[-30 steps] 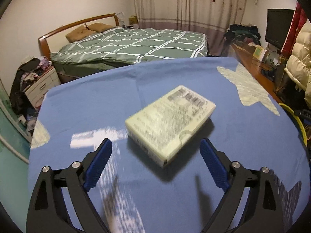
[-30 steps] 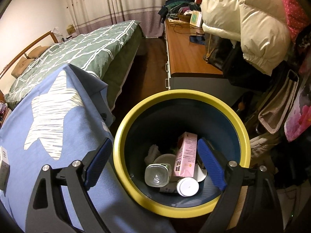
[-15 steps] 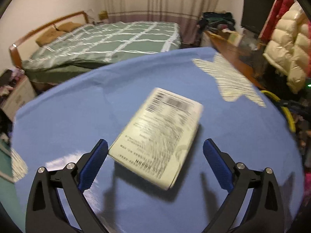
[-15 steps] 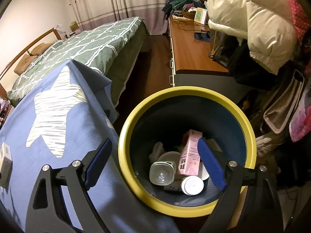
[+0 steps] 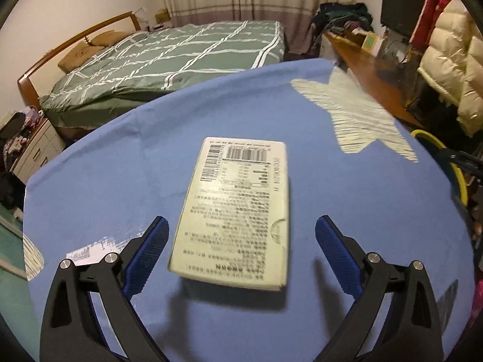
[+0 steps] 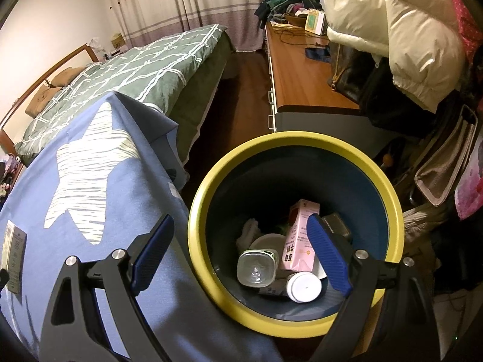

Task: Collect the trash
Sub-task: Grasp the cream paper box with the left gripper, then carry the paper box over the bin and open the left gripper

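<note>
A table draped in a blue cloth point(image 5: 99, 181) printed with pale, striped star shapes point(image 5: 359, 120) is seen in a bedroom. A flat, cream-coloured box point(image 5: 238, 214), covered with barcodes and fine print, is laid face-up directly on the cloth near its middle, its long side running away from the left wrist camera. The same box point(image 6: 13, 253) is glimpsed at the far left edge of the right wrist view, on the cloth point(image 6: 126, 211), which is draped over the table's corner.
</note>
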### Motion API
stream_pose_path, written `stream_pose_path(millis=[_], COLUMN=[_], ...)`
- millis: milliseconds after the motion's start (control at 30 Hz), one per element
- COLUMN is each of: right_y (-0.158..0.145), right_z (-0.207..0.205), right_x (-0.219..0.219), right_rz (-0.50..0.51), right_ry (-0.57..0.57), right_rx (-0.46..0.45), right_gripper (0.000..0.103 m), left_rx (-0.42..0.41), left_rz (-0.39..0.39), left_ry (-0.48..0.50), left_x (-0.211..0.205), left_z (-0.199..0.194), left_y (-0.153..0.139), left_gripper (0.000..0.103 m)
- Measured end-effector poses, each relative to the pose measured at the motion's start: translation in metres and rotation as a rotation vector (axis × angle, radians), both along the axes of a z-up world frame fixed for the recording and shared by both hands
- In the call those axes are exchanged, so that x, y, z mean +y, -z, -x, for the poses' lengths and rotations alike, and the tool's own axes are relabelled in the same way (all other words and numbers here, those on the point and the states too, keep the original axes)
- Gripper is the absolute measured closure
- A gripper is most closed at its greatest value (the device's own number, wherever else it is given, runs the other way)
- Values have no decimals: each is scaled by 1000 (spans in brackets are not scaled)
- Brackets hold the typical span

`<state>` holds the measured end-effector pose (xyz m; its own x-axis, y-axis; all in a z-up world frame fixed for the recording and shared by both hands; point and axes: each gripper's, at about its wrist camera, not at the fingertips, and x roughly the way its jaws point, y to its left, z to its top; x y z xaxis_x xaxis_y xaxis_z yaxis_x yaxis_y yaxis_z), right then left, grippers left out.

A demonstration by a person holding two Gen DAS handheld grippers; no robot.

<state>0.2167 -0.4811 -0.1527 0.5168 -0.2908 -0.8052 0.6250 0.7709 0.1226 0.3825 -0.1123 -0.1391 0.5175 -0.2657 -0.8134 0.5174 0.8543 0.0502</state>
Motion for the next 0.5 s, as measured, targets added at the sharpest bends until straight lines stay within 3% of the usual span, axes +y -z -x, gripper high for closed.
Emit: stream_pose_path(millis=[133, 233, 500], right_y=[0, 0, -2], right_z=[0, -1, 1], right_x=[-1, -1, 0], right_rz=[-4, -6, 1], right_ry=[-4, -7, -16], right_rx=[-2, -3, -25], right_gripper=[18, 18, 18], left_rx=[14, 41, 12], left_rz=[-29, -40, -49], left_ry=[-15, -17, -3], left_x=[-1, -3, -17], left_z=[-11, -18, -6], left_y=[11, 19, 17], left_gripper=[10, 26, 29])
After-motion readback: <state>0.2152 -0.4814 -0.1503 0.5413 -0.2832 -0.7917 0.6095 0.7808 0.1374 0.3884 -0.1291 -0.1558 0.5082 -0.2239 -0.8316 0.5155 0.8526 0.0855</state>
